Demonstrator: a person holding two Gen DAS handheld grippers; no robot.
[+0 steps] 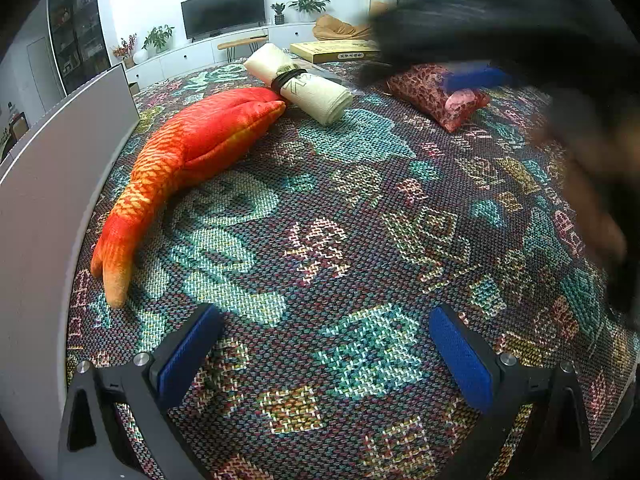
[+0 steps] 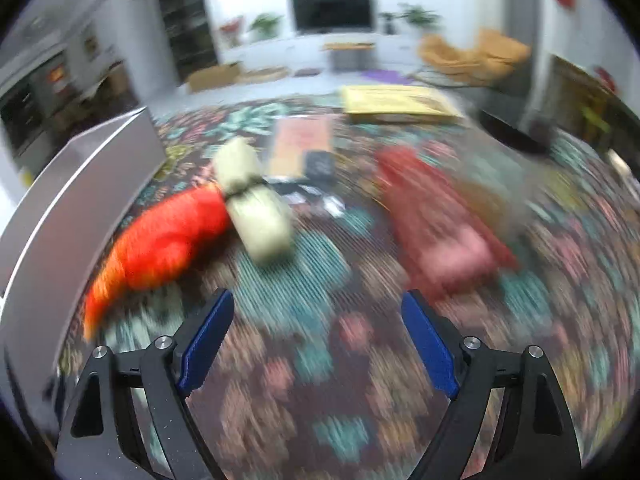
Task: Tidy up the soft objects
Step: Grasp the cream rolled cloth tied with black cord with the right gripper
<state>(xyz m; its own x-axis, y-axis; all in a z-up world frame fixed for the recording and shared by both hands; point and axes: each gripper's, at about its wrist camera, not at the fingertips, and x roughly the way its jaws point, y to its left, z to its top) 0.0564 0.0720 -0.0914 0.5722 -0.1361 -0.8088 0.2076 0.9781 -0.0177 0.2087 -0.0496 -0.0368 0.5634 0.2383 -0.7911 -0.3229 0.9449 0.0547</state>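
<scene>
An orange-red plush fish (image 1: 184, 168) lies on the patterned cloth (image 1: 328, 216) at the left, beside a grey box wall. A cream rolled towel (image 1: 300, 82) tied with a black band rests at the fish's head. A red patterned pouch (image 1: 436, 94) lies further right. My left gripper (image 1: 324, 354) stands open over bare cloth, nothing between its blue pads. The right wrist view is blurred: my right gripper (image 2: 318, 340) is open and empty above the cloth, with the fish (image 2: 160, 244), the towel (image 2: 256, 200) and the red pouch (image 2: 440, 232) beyond it.
A grey box (image 1: 52, 184) borders the cloth on the left. A flat yellow box (image 1: 332, 51) lies at the far edge, with an orange packet (image 2: 302, 146) near it. A blurred dark arm and gripper (image 1: 520, 36) crosses the upper right of the left wrist view.
</scene>
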